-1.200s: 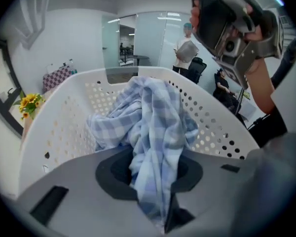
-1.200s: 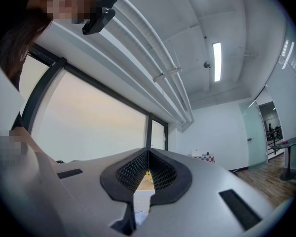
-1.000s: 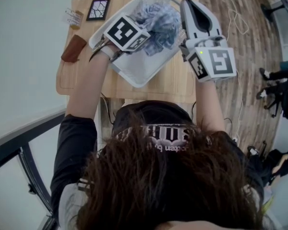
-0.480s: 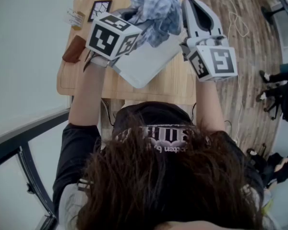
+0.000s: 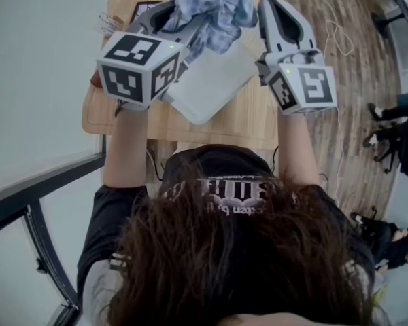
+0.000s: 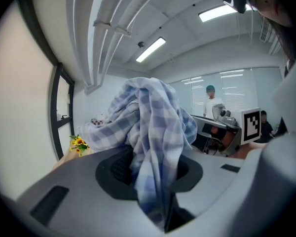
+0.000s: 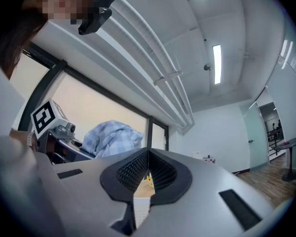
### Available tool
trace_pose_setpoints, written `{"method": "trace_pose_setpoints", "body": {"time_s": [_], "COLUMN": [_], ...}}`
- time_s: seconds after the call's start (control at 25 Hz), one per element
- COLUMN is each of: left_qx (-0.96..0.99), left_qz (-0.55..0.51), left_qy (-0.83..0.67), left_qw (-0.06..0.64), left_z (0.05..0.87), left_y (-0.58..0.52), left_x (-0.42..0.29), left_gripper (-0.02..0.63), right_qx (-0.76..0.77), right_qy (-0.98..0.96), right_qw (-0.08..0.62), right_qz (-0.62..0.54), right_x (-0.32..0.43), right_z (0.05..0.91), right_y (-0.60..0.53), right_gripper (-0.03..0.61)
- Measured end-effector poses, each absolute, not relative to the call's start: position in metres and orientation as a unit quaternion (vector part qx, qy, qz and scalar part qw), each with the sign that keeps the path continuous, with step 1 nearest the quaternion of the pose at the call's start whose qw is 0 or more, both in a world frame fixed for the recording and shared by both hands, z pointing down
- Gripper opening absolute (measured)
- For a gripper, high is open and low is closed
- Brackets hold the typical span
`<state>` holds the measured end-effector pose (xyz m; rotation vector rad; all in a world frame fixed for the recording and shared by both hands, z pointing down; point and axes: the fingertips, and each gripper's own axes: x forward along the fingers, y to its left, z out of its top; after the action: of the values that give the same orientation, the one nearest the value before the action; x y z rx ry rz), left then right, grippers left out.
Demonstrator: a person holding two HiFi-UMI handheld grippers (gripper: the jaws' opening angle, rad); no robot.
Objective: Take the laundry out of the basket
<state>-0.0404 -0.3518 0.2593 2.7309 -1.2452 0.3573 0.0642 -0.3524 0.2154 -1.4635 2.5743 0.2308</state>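
A blue-and-white checked cloth (image 5: 214, 4) hangs bunched above the white basket (image 5: 214, 80) on the wooden table (image 5: 255, 117). My left gripper (image 5: 189, 24) is shut on it, lifted high toward the camera, its marker cube at the lower left. In the left gripper view the cloth (image 6: 153, 132) is pinched between the dark pads and drapes over the left gripper (image 6: 154, 174). My right gripper (image 5: 266, 4) stays beside the basket's right rim with its tips together and nothing in them. The right gripper view shows the right gripper (image 7: 148, 154) closed and the cloth (image 7: 113, 136) off to the left.
A dark framed card (image 5: 141, 9) and a small packet (image 5: 107, 24) lie at the table's far left, partly hidden by the left gripper. Cables (image 5: 334, 26) trail over the wooden floor on the right. A person (image 6: 214, 100) stands far off in the room.
The left gripper has risen with the checked cloth, lifting it out of the basket and nearer the camera. The basket's bare bottom now shows. The right gripper has stayed in place.
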Motion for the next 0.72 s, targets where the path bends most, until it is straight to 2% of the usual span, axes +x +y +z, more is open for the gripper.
{"method": "trace_pose_setpoints", "body": {"time_s": [0.72], "left_qx": [0.851], "left_qz": [-0.007], "left_qy": [-0.525], "left_qw": [0.004], "left_z": [0.221], "left_y": [-0.33], "left_x": [-0.08], "left_gripper": [0.118], "right_qx": [-0.484], "right_qy": [0.868], "right_qw": [0.084], "right_qz": [0.071], "right_x": [0.052], "right_z": [0.215], "right_y": [-0.353], "right_gripper": [0.026]}}
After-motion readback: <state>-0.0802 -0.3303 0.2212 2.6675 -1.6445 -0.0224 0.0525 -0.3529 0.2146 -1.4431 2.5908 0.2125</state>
